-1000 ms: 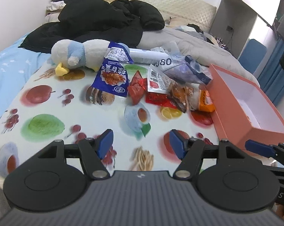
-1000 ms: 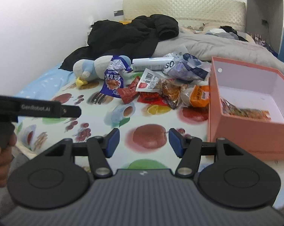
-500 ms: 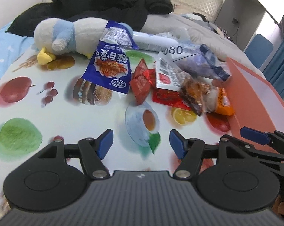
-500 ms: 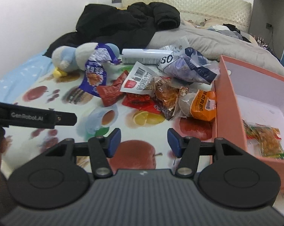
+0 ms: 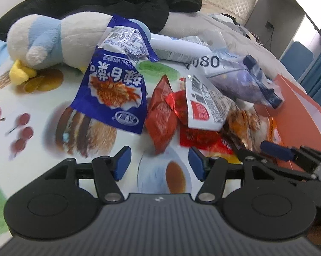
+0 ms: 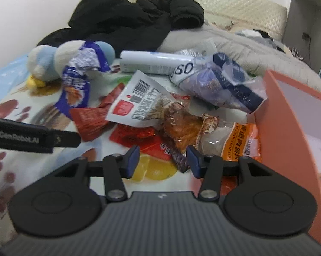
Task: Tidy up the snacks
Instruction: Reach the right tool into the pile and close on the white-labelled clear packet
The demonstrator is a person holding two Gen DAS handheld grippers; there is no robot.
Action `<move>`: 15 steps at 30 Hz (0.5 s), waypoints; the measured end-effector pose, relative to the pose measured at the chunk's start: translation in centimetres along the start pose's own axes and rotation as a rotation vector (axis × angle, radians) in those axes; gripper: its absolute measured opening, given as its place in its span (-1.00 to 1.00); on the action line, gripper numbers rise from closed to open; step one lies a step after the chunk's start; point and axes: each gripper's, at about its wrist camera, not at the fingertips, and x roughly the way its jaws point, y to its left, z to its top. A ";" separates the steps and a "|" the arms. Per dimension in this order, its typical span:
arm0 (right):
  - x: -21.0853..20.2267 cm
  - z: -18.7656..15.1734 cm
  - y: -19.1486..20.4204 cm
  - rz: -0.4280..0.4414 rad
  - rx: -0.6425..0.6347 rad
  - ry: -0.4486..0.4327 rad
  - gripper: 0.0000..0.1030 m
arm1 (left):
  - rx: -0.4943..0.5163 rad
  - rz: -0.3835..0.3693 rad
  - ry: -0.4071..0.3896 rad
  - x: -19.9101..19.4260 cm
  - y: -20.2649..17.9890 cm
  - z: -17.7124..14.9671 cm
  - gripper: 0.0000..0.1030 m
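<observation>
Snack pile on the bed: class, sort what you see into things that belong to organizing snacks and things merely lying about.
Belongs to the job:
blue snack bag
red packets
orange-labelled packet
orange box

Lying about:
plush penguin
black jacket
white tube

Glossy crinkled foil snack packets [image 5: 160, 115] lie on a smooth printed cloth [image 5: 43, 153] beside a fuzzy plush toy [image 5: 53, 40].

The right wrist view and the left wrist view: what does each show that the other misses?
Only the right wrist view shows inside the orange box and the lemon print between its hand-held gripper's open jaws. Only the left shows the blue bag's front flat on and the cup print by its hand-held gripper. Both share the plush toy, black jacket and snack pile.
</observation>
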 end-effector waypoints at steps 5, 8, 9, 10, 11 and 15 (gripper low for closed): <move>2.4 0.1 0.0 -0.027 -0.026 -0.005 -0.08 | -0.001 -0.014 -0.007 2.4 -0.4 0.7 0.19; 3.7 -0.1 0.1 -0.042 -0.057 -0.006 -0.09 | -0.006 -0.030 0.009 3.7 -0.4 0.7 0.12; 4.1 -0.1 0.1 -0.057 -0.065 -0.007 -0.08 | -0.005 -0.030 0.002 3.9 -0.4 0.6 0.11; 4.3 -0.1 0.1 -0.065 -0.067 -0.012 -0.09 | 0.000 -0.028 -0.008 4.0 -0.4 0.6 0.10; 4.4 -0.1 0.1 -0.068 -0.073 -0.024 -0.09 | 0.002 -0.024 -0.014 4.2 -0.5 0.6 0.09; 5.1 -0.1 0.7 -0.091 -0.133 -0.043 -0.09 | -0.035 -0.026 -0.032 4.6 -0.2 0.8 -0.18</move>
